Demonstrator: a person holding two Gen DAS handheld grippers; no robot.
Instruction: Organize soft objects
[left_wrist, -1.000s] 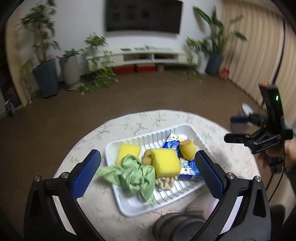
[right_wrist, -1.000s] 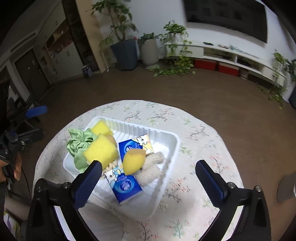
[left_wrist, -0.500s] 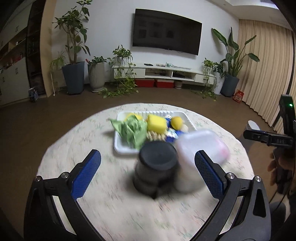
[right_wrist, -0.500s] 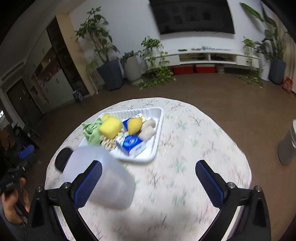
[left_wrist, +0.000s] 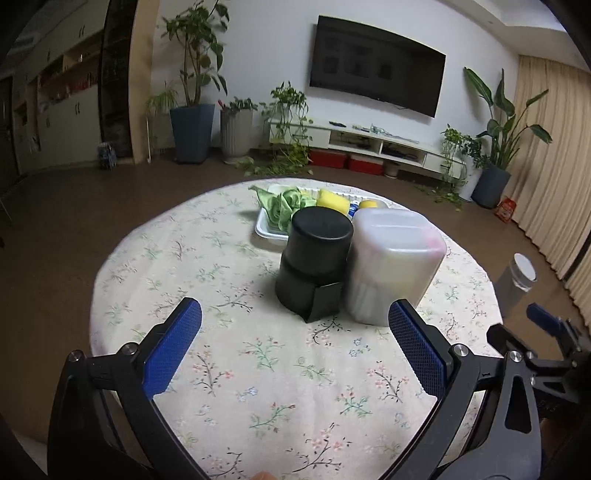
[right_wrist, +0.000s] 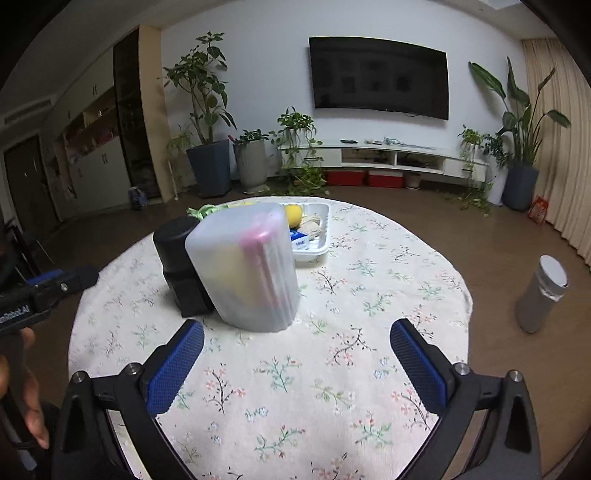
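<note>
A white tray (left_wrist: 263, 226) at the far side of the round table holds a green cloth (left_wrist: 284, 201), yellow sponges (left_wrist: 332, 201) and a blue packet. It also shows in the right wrist view (right_wrist: 320, 236) with a yellow sponge (right_wrist: 293, 215) and a knitted piece (right_wrist: 314, 223). My left gripper (left_wrist: 295, 343) is open and empty, low over the near table. My right gripper (right_wrist: 297, 358) is open and empty, also near the front edge. The tray is partly hidden behind two containers.
A black cylindrical container (left_wrist: 314, 260) and a translucent plastic container (left_wrist: 391, 266) stand mid-table in front of the tray; both show in the right wrist view, black (right_wrist: 181, 258) and translucent (right_wrist: 247, 269). A grey bin (right_wrist: 541, 299) stands on the floor at the right.
Both grippers have pulled back and down from above the tray to the near side of the table. The two containers now stand between them and the tray.
</note>
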